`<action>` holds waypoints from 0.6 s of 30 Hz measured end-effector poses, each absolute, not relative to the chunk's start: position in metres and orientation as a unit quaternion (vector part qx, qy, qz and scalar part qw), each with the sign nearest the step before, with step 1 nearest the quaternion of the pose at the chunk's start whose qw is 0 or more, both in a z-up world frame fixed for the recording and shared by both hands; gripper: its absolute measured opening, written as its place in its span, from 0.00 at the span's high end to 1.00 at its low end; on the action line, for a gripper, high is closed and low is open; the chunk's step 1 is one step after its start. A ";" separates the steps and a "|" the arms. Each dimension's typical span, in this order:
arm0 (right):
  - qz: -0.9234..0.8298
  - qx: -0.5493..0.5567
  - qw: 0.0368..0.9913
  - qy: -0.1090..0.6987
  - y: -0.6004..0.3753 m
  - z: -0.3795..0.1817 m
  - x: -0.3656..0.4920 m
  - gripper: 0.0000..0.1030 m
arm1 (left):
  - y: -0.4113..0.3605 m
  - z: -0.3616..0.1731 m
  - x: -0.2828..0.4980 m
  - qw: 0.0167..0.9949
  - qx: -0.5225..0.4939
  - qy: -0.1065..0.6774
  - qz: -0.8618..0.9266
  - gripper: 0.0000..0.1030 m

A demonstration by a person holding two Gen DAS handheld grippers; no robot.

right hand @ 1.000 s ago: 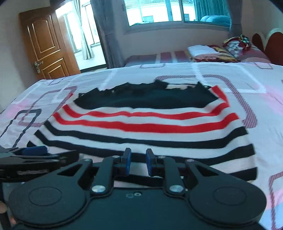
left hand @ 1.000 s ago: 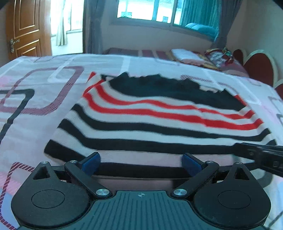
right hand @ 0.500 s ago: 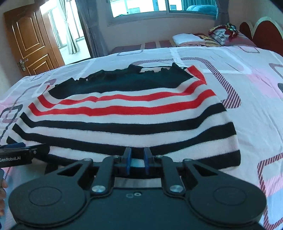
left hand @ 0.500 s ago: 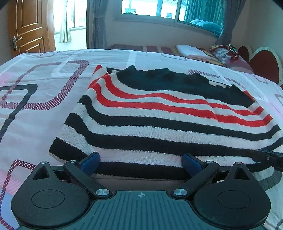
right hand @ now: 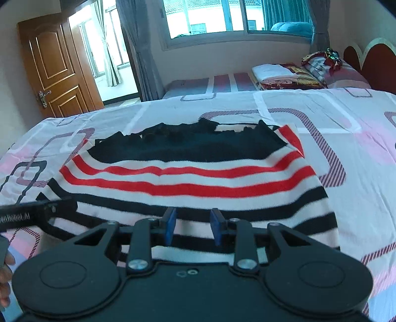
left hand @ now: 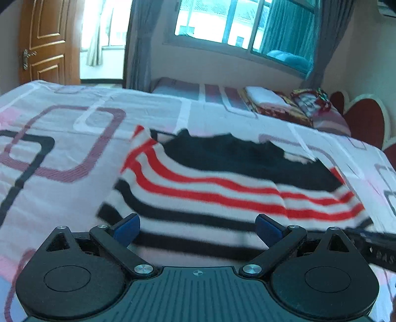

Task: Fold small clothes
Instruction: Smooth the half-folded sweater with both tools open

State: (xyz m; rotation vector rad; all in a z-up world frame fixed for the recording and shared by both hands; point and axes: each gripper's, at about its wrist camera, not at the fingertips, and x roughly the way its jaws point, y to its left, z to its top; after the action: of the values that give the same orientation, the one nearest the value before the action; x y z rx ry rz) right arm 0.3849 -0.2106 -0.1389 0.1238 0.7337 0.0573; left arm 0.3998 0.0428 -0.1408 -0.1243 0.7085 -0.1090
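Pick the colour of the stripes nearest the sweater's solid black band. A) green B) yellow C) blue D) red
D: on the striped sweater, the two stripes just below its black band are red, with black stripes nearer the right gripper.

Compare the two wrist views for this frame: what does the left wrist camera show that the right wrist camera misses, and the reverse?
Left wrist only: the left gripper head-on, jaws wide open, and the sweater's left edge against the sheet.

Right wrist only: the right gripper with jaws partly open, a bare fingertip at the left border, and the sweater's right edge.

Both: the striped sweater lying on the patterned bedsheet, the wooden door, the window, and folded bedding.
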 end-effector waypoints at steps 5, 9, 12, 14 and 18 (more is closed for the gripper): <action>0.030 0.049 0.932 0.358 -0.205 -0.140 0.400 0.71 | 0.053 -0.154 0.426 0.930 -0.057 0.361 -0.018 0.04; 0.038 0.045 0.932 0.357 -0.199 -0.141 0.416 0.71 | 0.053 -0.176 0.437 0.926 -0.023 0.377 -0.012 0.04; 0.048 0.040 0.931 0.358 -0.191 -0.145 0.424 0.71 | 0.053 -0.180 0.437 0.928 -0.021 0.371 -0.016 0.04; 0.051 0.029 0.930 0.363 -0.186 -0.151 0.429 0.72 | 0.055 -0.181 0.439 0.928 -0.028 0.372 -0.017 0.02; 0.050 0.015 0.924 0.379 -0.187 -0.169 0.436 0.72 | 0.055 -0.177 0.438 0.926 -0.026 0.376 -0.018 0.01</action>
State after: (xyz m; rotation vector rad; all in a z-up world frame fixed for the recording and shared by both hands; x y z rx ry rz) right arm 0.4362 -0.1874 -0.1686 0.0317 0.7782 0.1020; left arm 0.4382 0.0555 -0.1775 -0.0542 0.7706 -0.0372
